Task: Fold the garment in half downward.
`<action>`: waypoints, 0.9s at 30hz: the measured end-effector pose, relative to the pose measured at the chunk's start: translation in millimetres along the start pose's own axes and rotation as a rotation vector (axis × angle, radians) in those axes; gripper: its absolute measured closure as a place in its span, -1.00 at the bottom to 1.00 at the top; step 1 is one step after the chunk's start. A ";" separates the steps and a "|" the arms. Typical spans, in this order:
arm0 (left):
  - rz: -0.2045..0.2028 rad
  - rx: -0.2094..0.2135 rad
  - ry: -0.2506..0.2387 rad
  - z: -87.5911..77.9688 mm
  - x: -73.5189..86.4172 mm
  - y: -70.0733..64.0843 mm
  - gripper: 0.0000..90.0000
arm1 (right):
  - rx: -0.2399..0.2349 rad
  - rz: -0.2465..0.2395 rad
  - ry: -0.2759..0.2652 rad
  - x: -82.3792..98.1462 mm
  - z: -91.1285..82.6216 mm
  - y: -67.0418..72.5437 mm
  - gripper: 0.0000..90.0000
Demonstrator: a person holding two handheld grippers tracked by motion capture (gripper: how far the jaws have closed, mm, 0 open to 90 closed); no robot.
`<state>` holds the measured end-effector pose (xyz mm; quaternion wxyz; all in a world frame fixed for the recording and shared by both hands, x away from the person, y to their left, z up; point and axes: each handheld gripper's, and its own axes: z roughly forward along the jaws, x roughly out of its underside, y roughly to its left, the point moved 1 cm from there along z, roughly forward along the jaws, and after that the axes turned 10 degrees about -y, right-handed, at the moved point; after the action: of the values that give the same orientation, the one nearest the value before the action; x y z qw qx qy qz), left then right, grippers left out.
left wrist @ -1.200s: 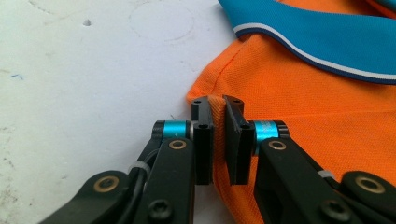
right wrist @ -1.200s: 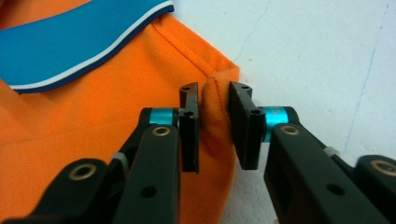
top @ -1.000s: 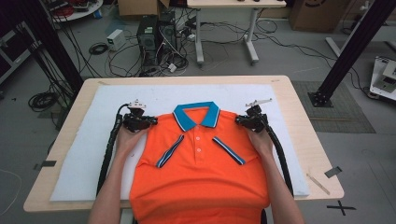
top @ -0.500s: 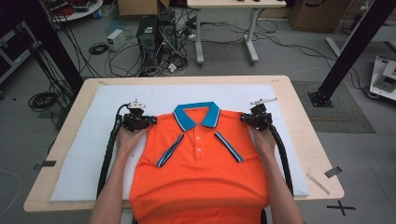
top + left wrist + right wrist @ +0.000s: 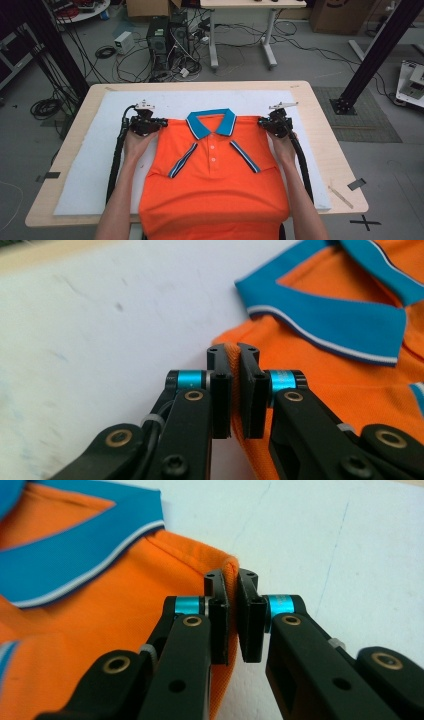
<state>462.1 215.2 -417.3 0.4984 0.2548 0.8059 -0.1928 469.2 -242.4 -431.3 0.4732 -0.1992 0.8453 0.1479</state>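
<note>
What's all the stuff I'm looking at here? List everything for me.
polo shirt: one, orange with a blue collar, lying face up on the mat, its hem over the near table edge
mat: one, white, covering most of the table
table: one, light wood, centre
computer tower: one, black, on the floor beyond the table among cables
second table: one, grey legs, behind
tape cross: one, black, floor at right
left gripper: one, black, shut on the shirt's shoulder fold
right gripper: one, black, shut on the other shoulder fold
forearms: two, coming in from the bottom
</note>
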 end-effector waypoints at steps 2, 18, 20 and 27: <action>-0.010 -0.010 0.023 1.2 -9.6 2.6 0.88 | -0.008 0.011 -0.003 -6.8 0.2 -3.0 0.91; -0.074 -0.040 0.005 13.9 -59.7 30.9 0.88 | -0.005 0.067 -0.028 -46.6 22.9 -22.8 0.91; -0.087 -0.032 -0.036 12.5 -64.9 32.1 0.88 | -0.006 0.083 -0.048 -51.1 23.8 -26.4 0.91; -0.091 -0.007 -0.001 15.2 -48.4 29.7 0.88 | -0.054 0.102 -0.014 -48.9 21.7 -26.8 0.90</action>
<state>508.8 219.8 -381.8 0.4903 0.2161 0.8172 -0.2124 521.2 -246.8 -402.0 0.4657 -0.1676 0.8466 0.1957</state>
